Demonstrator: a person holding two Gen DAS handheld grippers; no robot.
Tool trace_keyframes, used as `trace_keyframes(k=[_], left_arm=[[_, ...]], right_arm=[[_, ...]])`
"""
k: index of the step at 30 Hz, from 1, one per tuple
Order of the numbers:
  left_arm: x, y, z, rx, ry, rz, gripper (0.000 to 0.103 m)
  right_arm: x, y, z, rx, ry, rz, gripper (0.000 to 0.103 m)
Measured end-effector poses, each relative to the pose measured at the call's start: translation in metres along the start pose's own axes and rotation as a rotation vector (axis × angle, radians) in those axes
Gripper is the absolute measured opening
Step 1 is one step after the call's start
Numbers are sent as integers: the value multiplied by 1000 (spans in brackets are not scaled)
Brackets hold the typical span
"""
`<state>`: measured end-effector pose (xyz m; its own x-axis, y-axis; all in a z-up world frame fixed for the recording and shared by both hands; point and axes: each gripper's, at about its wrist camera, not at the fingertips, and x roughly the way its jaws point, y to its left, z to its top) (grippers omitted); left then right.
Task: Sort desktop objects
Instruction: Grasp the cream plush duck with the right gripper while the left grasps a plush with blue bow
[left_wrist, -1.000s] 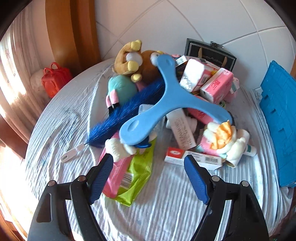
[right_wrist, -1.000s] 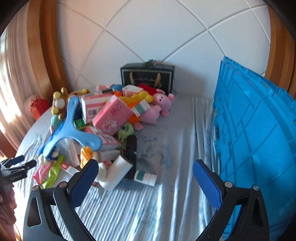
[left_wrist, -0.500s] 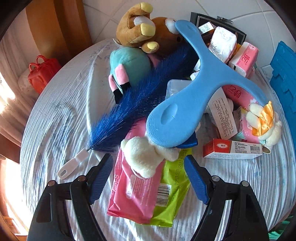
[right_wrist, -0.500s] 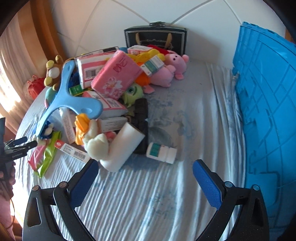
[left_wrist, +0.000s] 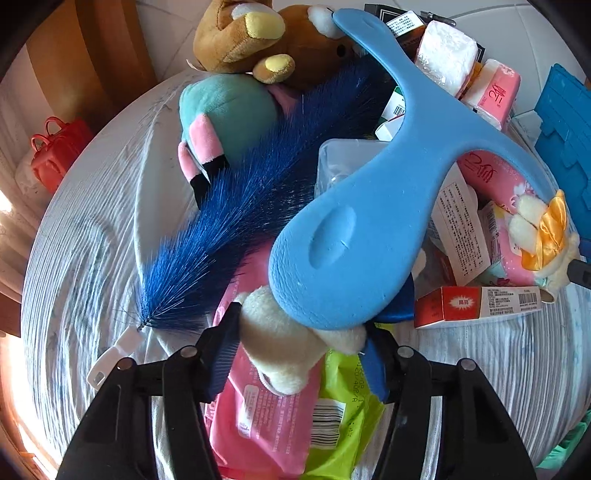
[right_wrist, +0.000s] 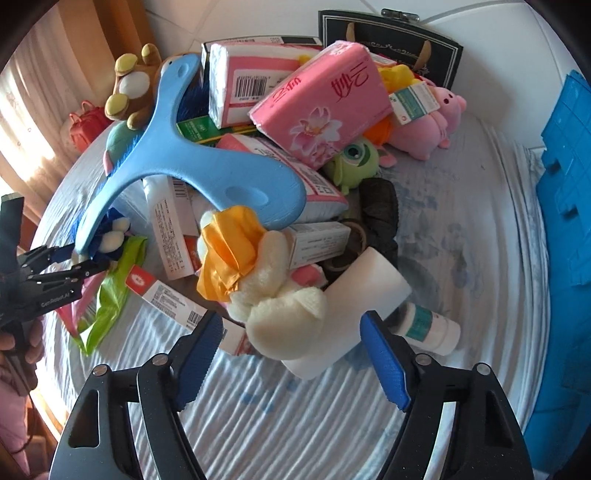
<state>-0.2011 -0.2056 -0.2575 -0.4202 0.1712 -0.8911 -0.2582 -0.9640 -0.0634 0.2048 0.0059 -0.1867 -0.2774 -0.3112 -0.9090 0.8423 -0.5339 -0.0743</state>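
Cream plush toy (left_wrist: 284, 350) lies at the near edge of the pile, on the pink wipes pack (left_wrist: 258, 413), partly under the blue boomerang (left_wrist: 369, 206). Judged light, soft, compressible; best pinched across its body. Left gripper (left_wrist: 299, 354) straddles it, jaws closing, pads at its sides. Right gripper (right_wrist: 291, 354) is closing around the bowed plush (right_wrist: 280, 314). A second ago both stood wider and farther back.

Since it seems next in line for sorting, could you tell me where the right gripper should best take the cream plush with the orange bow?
Probably its rounded lower body, from above: the cream plush with the orange bow lies atop the pile, that end bare between the closing right gripper pads.
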Motion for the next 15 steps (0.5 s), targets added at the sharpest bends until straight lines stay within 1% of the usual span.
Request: trace_keyframes(k=[2, 3, 8, 11, 15], left_arm=[[-5, 0, -4, -15, -5, -9, 54], [-8, 0, -7, -27, -8, -12, 54], [-29, -6, -25, -84, -30, 1, 54], [-49, -19, -35, -84, -63, -6, 54], [-79, -40, -38, -76, -119, -11, 54]], right_arm=[[7, 2, 0, -6, 12, -1, 53], [9, 3, -1, -8, 16, 0, 39], [-4, 3, -7, -31, -15, 35, 36], [-25, 2, -13, -50, -55, 51, 36], [-54, -3, -15, -80, -117, 63, 35]])
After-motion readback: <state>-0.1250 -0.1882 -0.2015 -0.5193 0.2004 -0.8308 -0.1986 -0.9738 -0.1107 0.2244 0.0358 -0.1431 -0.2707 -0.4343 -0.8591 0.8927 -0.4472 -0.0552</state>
